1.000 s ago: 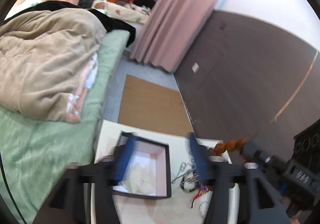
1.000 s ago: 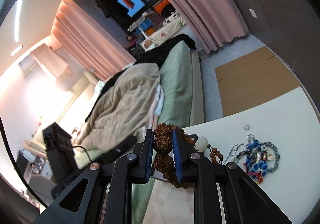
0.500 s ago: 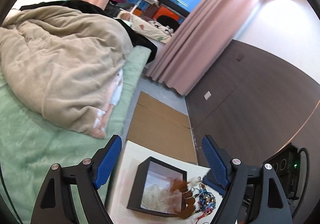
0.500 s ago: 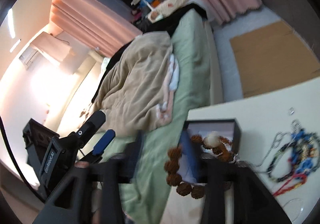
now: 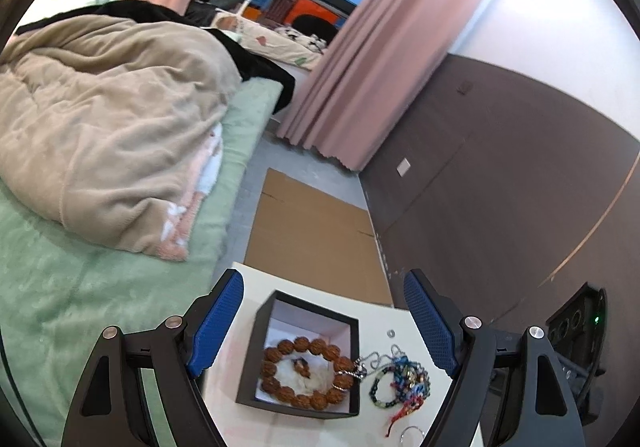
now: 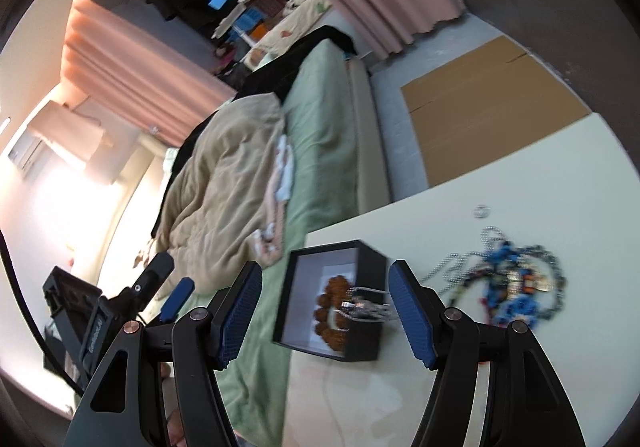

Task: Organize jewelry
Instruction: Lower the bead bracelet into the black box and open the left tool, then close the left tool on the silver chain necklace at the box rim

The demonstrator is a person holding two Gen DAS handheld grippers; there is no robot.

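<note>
My left claw [image 5: 323,321] stood wide open with nothing between its blue pads, and my right claw [image 6: 325,309] was opening, its jaws apart and pressing on nothing. Just beyond them, on the white bench [image 5: 256,283], sat the black box [image 5: 248,359], open at the top. The brown bead bracelet [image 5: 308,373] lay coiled inside it on the pale lining. A silver chain [image 5: 370,361] hung over the box's right rim and ran to the tangle of coloured bead strands [image 5: 402,381] lying just beside the box on the bench. A small ring [image 5: 391,333] lay alone a little further back. Past the bench edge a flat sheet of cardboard [image 5: 312,235] lay on the floor, with the bed [image 5: 48,271] and its beige blanket [image 5: 108,119] to the left, pink curtains [image 5: 372,59] behind.
</note>
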